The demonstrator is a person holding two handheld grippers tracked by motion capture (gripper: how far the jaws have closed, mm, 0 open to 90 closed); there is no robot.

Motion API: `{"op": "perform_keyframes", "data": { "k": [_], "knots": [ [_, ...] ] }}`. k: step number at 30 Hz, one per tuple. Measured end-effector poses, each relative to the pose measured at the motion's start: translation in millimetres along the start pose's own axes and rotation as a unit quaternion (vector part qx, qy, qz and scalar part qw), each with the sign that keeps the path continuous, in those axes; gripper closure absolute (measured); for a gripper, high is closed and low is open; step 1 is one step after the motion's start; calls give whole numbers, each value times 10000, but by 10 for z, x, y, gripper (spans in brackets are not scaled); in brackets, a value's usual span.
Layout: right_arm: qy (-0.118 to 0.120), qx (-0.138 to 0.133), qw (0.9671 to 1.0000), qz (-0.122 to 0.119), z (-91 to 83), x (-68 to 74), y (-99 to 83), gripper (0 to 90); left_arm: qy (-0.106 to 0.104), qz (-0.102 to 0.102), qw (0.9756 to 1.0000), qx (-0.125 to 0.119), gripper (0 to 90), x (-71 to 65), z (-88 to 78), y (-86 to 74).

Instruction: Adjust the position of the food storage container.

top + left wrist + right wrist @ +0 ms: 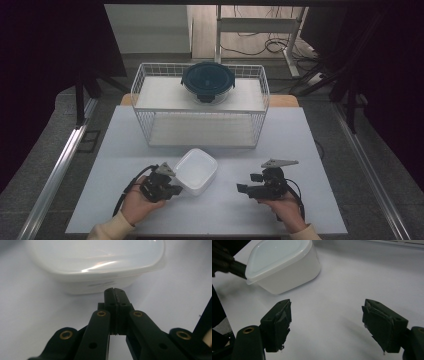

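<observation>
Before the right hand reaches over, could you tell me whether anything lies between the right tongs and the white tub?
Nothing visible does. Between the open right tongs and the white tub there is bare table. The shut left tongs sit at the tub's far side, close to its wall, not in the path.

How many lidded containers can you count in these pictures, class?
2. A white square container lies on the table by the left gripper; a round dark-lidded container sits on top of the wire rack.
</observation>
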State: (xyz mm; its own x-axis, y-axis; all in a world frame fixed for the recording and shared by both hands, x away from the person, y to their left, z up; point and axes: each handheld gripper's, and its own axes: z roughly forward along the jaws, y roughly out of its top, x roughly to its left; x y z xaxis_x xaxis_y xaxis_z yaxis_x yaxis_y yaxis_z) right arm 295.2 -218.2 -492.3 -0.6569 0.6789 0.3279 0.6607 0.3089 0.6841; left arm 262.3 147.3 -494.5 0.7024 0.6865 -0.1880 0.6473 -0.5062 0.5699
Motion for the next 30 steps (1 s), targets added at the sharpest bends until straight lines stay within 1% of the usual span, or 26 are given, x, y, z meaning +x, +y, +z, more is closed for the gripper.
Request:
{"op": "perform_keyframes", "data": {
  "k": [1, 2, 4, 5, 6, 8, 10, 11, 12, 13, 15, 17, 18, 19, 20, 22, 23, 25, 28, 30],
  "knots": [
    [-2, -4, 10000, 2, -2, -3, 1, 227, 57, -96, 9999, -77, 900, 49, -55, -17],
    [0, -17, 10000, 8, 0, -6, 2, 227, 148, -192, 9996, -131, 900, 127, -123, -32],
    [-5, -12, 10000, 14, 2, -8, 3, 227, 292, -275, 9990, -186, 900, 250, -198, -37],
    [-11, -11, 10000, 10, 5, -8, 4, 228, 355, -352, 9985, -218, 900, 301, -217, -34],
    [-9, -2, 10000, 14, 6, -7, 5, 228, 398, -472, 9978, -245, 900, 391, -238, -19],
    [-11, -9, 10000, 18, 10, -4, 7, 227, 412, -573, 9971, -291, 900, 509, -236, 21],
    [-22, -13, 10000, 10, 6, -5, 9, 227, 393, -615, 9969, -280, 900, 577, -197, 80],
    [-25, -15, 10000, 11, 4, -8, 10, 227, 378, -630, 9969, -281, 900, 588, -173, 105],
    [-26, -23, 10000, 11, 4, -11, 10, 227, 315, -632, 9971, -286, 900, 597, -130, 146],
    [-33, -28, 10000, 10, 1, -17, 10, 227, 283, -586, 9976, -251, 900, 596, -97, 179],
    [-41, -28, 10000, 29, -12, -26, 13, 226, 236, -568, 9978, -241, 900, 583, -25, 235],
    [-58, -54, 10000, 48, -30, -37, 15, 227, 85, -594, 9980, -220, 900, 585, 21, 265],
    [-48, -76, 9999, 59, -35, -40, 16, 227, 97, -603, 9979, -207, 900, 585, 40, 276],
    [-49, -88, 9999, 68, -46, -44, 19, 227, 85, -610, 9979, -202, 900, 583, 46, 279],
    [-48, -102, 9999, 84, -51, -45, 20, 227, 30, -625, 9978, -199, 900, 579, 48, 279],
    [-61, -109, 9999, 67, -59, -54, 21, 227, -143, -642, 9976, -209, 900, 557, 49, 273],
    [-59, -108, 9999, 85, -62, -58, 22, 227, -168, -632, 9976, -206, 900, 539, 51, 271],
    [-75, -127, 9999, 85, -64, -64, 24, 227, -223, -561, 9980, -190, 900, 466, 64, 265],
    [-68, -135, 9998, 88, -68, -59, 25, 227, -373, -468, 9981, -153, 900, 352, 107, 256],
    [-71, -142, 9998, 74, -67, -59, 26, 227, -434, -373, 9983, -70, 900, 264, 152, 253]
  ]
}}
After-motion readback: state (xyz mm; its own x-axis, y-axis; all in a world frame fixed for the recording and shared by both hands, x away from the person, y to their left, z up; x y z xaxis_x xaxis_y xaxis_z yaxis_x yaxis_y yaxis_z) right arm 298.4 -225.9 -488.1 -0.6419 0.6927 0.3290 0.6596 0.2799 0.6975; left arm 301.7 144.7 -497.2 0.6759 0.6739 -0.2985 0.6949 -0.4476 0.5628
